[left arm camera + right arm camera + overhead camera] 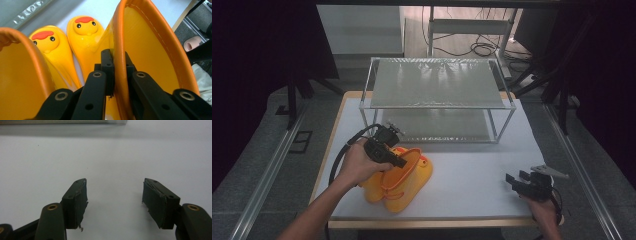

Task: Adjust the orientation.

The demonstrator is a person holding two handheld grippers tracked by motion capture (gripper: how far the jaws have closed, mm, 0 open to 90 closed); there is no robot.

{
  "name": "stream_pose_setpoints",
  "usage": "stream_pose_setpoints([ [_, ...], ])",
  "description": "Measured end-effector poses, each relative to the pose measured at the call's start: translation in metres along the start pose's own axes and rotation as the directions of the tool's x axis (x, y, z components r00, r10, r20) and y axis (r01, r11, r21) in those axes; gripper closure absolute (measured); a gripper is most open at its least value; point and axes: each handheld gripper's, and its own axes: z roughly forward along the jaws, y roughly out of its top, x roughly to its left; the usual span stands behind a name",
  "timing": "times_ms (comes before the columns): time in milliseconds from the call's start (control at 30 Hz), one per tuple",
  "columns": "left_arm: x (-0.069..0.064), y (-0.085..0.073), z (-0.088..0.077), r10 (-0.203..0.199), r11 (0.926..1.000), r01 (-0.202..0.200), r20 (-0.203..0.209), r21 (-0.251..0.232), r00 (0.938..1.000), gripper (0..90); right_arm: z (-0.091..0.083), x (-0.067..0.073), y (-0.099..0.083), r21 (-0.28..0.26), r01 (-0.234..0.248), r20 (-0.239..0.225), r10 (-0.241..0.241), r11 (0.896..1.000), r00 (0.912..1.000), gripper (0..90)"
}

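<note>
High view showed the left gripper (401,161) clamped on the orange rim of one yellow duck boot (409,172), the pair lying near the table's (472,170) front-left corner. The wire rack (437,85) stood unfilled; the right gripper (518,181) waited, jaws wide.

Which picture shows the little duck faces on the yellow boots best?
The left gripper view: both duck faces sit close and sharp, with red combs and black eyes, beyond the left hand-held gripper pinching one boot's orange rim. The high view shows the yellow boots small, faces too tiny to make out. The right gripper view shows bare white table.
</note>
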Motion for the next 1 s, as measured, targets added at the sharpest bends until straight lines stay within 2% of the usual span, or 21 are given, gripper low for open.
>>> stream_pose_setpoints([
  [100, 0.001, -0.002, -0.003, 0.005, 0.9999, -0.005, 0.023, -0.012, 0.9997, 81.2, 0.0, 0.0, 0.0, 0.003, 0.002, 0.0, -0.002, 1.0, 1.0, 36.0],
  [233, 0.001, -0.003, -0.009, 0.005, 0.9991, -0.004, 0.025, -0.042, 0.9997, 78.1, 0.0, 0.0, 0.0, 0.001, 0.0, 0.0, 0.0, 1.0, 1.0, 36.0],
  [333, 0.001, -0.001, -0.017, 0.011, 0.9977, -0.008, 0.039, -0.068, 0.9992, 67.1, 0.0, 0.0, 0.0, 0.003, 0.003, 0.0, -0.003, 1.0, 1.0, 36.0],
  [367, 0.0, 0.0, -0.019, 0.015, 0.9977, -0.012, 0.037, -0.066, 0.9992, 67.1, 0.0, 0.0, 0.0, 0.003, 0.003, 0.0, -0.003, 1.0, 1.0, 36.0],
  [533, -0.003, 0.001, -0.029, 0.013, 0.9962, -0.011, 0.025, -0.086, 0.9996, 55.2, 0.0, -0.001, 0.0, 0.003, 0.003, 0.002, -0.003, 1.0, 1.0, 35.9],
  [800, 0.0, -0.004, -0.048, -0.006, 0.9916, 0.008, 0.017, -0.129, 0.9998, 49.4, -0.001, -0.001, 0.001, 0.001, -0.001, 0.003, 0.001, 1.0, 1.0, 35.8],
  [1000, 0.004, -0.01, -0.057, -0.019, 0.9908, 0.02, 0.009, -0.134, 0.9998, 45.0, -0.002, 0.0, 0.001, -0.005, 0.0, 0.001, 0.0, 1.0, 1.0, 35.8],
])
